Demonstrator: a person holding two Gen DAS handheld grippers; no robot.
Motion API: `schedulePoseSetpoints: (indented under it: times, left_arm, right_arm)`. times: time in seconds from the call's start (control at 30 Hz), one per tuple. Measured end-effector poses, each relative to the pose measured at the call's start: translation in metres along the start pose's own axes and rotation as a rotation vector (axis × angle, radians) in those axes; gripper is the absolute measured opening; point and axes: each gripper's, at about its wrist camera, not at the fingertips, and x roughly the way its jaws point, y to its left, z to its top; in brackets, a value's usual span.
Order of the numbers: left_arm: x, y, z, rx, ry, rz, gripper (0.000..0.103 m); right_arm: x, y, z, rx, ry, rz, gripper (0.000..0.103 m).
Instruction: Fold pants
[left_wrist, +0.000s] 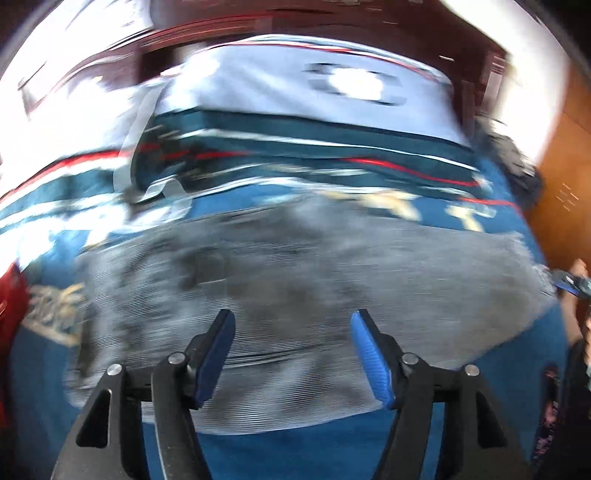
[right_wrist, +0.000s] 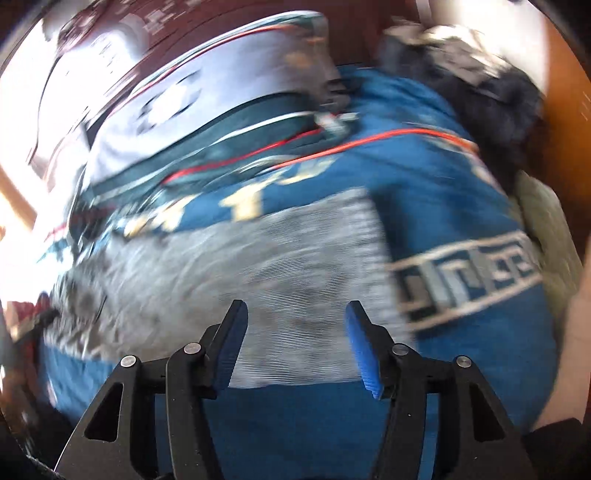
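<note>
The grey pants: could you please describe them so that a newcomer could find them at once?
Start at the blue bedspread with pale patterning. The grey pants lie spread flat on it, nearest the camera. Unlike the teal, red-striped bedding piled behind, they are plain heathered grey.

Blue patterned bedspread (left_wrist: 332, 454), dark bundle (right_wrist: 491, 107), wooden wall (left_wrist: 569, 173)

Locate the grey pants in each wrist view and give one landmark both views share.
Left wrist: grey pants span the middle, beyond the jaws.
Right wrist: grey pants lie centre-left, their right edge right of the jaws.
Shared landmark: the blue bedspread under them.
</note>
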Motion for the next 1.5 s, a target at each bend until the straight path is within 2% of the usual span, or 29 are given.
schedulePoseSetpoints:
  times: [0.13,0.23,0.33,0.43,0.47,0.53,0.6,0.67,0.7,0.73,0.77,0.87,1.03,1.07,1.13,1.2,1.23,1.37,1.43,1.5]
  left_arm:
    - [0.02,-0.09,0.007,0.164,0.049,-0.136,0.069]
    - [0.041,-0.146,0.011,0.234,0.102,-0.205,0.069]
    - [0.061,-0.186,0.009,0.265,0.147,-0.231,0.069]
    - [0.091,-0.204,-0.006,0.333,0.229,-0.178,0.07]
    - [0.104,-0.205,-0.018,0.368,0.265,-0.158,0.072]
    - [0.099,-0.194,-0.025,0.35,0.173,-0.188,0.081]
    - [0.097,-0.184,-0.024,0.292,0.187,-0.219,0.081]
    - [0.093,-0.181,-0.017,0.261,0.217,-0.215,0.08]
    - [0.089,-0.179,-0.013,0.241,0.217,-0.223,0.078]
    - [0.084,-0.177,-0.007,0.214,0.198,-0.234,0.078]
    - [0.081,-0.175,-0.002,0.187,0.177,-0.245,0.078]
    - [0.086,-0.173,0.019,0.119,0.172,-0.257,0.078]
    - [0.111,-0.192,0.039,0.097,0.176,-0.205,0.078]
    - [0.123,-0.197,0.039,0.107,0.198,-0.177,0.078]
    - [0.145,-0.206,0.028,0.172,0.255,-0.105,0.079]
    - [0.145,-0.218,0.024,0.255,0.201,-0.049,0.08]
    - [0.143,-0.218,0.024,0.244,0.203,-0.047,0.078]
    - [0.12,-0.182,0.033,0.064,0.208,-0.232,0.077]
    - [0.105,-0.157,0.033,-0.023,0.192,-0.279,0.077]
    - [0.093,-0.131,0.031,-0.075,0.192,-0.293,0.077]
  right_arm:
    - [-0.007,-0.051,-0.008,0.166,-0.018,0.042,0.056]
    - [0.007,-0.073,-0.016,0.275,0.039,0.122,0.056]
    - [0.024,-0.083,-0.02,0.358,0.113,0.161,0.057]
    - [0.035,-0.087,-0.028,0.427,0.158,0.189,0.057]
    - [0.037,-0.087,-0.029,0.424,0.167,0.194,0.057]
    - [0.045,-0.082,-0.027,0.404,0.193,0.205,0.059]
    - [0.054,-0.078,-0.023,0.384,0.212,0.205,0.059]
    - [0.057,-0.076,-0.021,0.375,0.219,0.205,0.057]
    - [0.057,-0.076,-0.02,0.375,0.219,0.198,0.053]
    - [0.055,-0.075,-0.021,0.371,0.215,0.183,0.041]
    - [0.054,-0.077,-0.022,0.373,0.209,0.174,0.035]
    - [0.049,-0.081,-0.024,0.421,0.18,0.223,0.028]
    - [0.043,-0.076,-0.024,0.423,0.134,0.276,0.027]
    - [0.041,-0.075,-0.023,0.418,0.123,0.282,0.026]
    - [0.039,-0.071,-0.021,0.409,0.099,0.299,0.026]
    - [0.037,-0.066,-0.019,0.404,0.074,0.325,0.026]
    - [0.036,-0.064,-0.018,0.397,0.063,0.335,0.026]
    - [0.031,-0.058,-0.015,0.385,0.032,0.347,0.026]
    - [0.028,-0.055,-0.013,0.378,0.02,0.346,0.026]
    - [0.023,-0.046,-0.008,0.346,0.005,0.331,0.026]
